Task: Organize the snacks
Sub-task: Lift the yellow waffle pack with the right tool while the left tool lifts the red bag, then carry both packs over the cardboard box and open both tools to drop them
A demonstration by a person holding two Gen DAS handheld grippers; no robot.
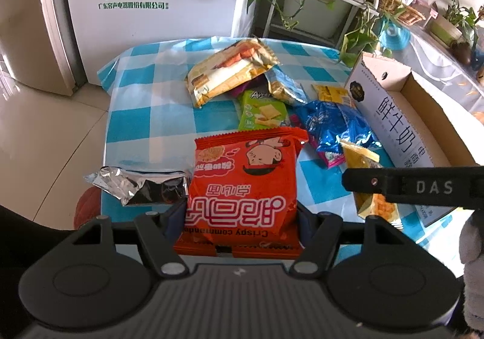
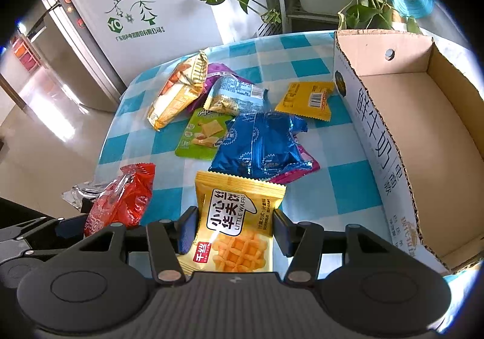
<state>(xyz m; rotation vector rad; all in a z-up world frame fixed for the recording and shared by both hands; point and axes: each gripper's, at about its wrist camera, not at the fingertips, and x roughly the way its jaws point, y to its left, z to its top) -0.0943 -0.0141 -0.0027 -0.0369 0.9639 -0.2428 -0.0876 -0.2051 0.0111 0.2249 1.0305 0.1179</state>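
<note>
My left gripper (image 1: 242, 215) is shut on a red crispy-noodle packet (image 1: 245, 175), which stands up between the pads above the near table edge. In the right wrist view that red packet (image 2: 121, 199) hangs at the lower left. My right gripper (image 2: 235, 231) is shut on a yellow waffle packet (image 2: 239, 212), held over the checked cloth. From the left wrist view the same waffle packet (image 1: 360, 157) shows behind the right gripper's black finger (image 1: 393, 187). An open cardboard box (image 2: 378, 139) stands to the right with nothing visible inside.
Loose snacks lie mid-table: a blue packet (image 2: 260, 142), a green one (image 2: 202, 133), a flat orange one (image 2: 308, 100) and a large bread packet (image 2: 178, 87). A silver foil packet (image 1: 136, 184) lies at the near left edge. Behind the checked table (image 1: 145, 103) stand a white appliance and a plant rack.
</note>
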